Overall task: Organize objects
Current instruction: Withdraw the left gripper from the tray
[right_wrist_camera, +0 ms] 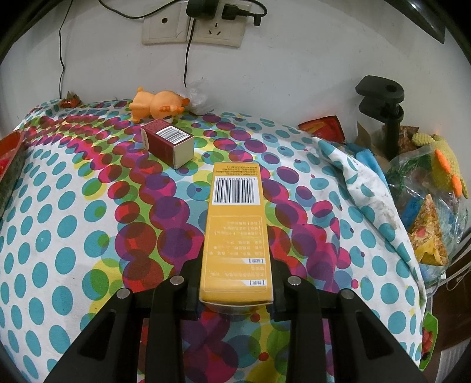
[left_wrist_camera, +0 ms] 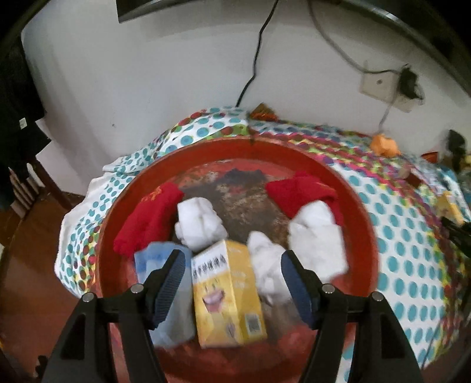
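Note:
In the left wrist view my left gripper (left_wrist_camera: 232, 265) is open above a round red tray (left_wrist_camera: 365, 250). A yellow cartoon box (left_wrist_camera: 228, 294) lies in the tray between its fingers, not gripped. The tray also holds two red socks (left_wrist_camera: 147, 218), several white balled socks (left_wrist_camera: 200, 224) and a light blue container (left_wrist_camera: 164, 297). In the right wrist view my right gripper (right_wrist_camera: 237, 271) is shut on a long yellow barcode box (right_wrist_camera: 235, 232), held above the dotted tablecloth (right_wrist_camera: 73, 221).
A dark red box (right_wrist_camera: 167, 141) and an orange toy pig (right_wrist_camera: 156, 104) lie on the cloth near the wall. A black clamp stand (right_wrist_camera: 385, 117) and bags of snacks and toys (right_wrist_camera: 429, 200) crowd the right edge. Wall sockets (right_wrist_camera: 194, 28) with cables hang above.

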The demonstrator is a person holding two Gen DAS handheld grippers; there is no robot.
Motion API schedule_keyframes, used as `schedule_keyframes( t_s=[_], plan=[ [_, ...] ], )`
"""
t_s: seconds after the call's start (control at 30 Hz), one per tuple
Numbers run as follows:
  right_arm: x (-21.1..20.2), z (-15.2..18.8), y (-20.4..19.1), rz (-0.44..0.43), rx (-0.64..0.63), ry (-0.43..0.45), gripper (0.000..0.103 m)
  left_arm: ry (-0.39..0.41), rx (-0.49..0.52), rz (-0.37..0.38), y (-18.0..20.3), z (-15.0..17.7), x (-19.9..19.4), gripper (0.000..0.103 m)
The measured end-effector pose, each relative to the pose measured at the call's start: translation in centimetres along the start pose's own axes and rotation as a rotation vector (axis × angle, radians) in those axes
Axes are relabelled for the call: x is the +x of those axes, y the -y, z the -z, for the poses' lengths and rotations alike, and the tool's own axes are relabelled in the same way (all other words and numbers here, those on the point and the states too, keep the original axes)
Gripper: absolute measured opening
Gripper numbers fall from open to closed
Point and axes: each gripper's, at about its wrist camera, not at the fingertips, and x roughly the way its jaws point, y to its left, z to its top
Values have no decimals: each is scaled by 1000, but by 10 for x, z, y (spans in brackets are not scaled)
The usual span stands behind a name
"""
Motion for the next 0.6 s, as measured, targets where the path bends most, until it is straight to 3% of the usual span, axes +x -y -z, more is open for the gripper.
schedule_keyframes(
  t_s=[0.17, 0.53, 0.6],
  plan=[
    [0, 0, -1, -3, 3, -1, 29, 6, 12, -44, -3, 27, -27, 69],
    [-1, 0, -4, -1, 4, -2, 30, -33, -27, 2, -21, 63, -53, 69],
    [1, -1, 1, 3, 10, -3, 34, -46, -20, 9, -20, 66, -52, 69]
  ],
)
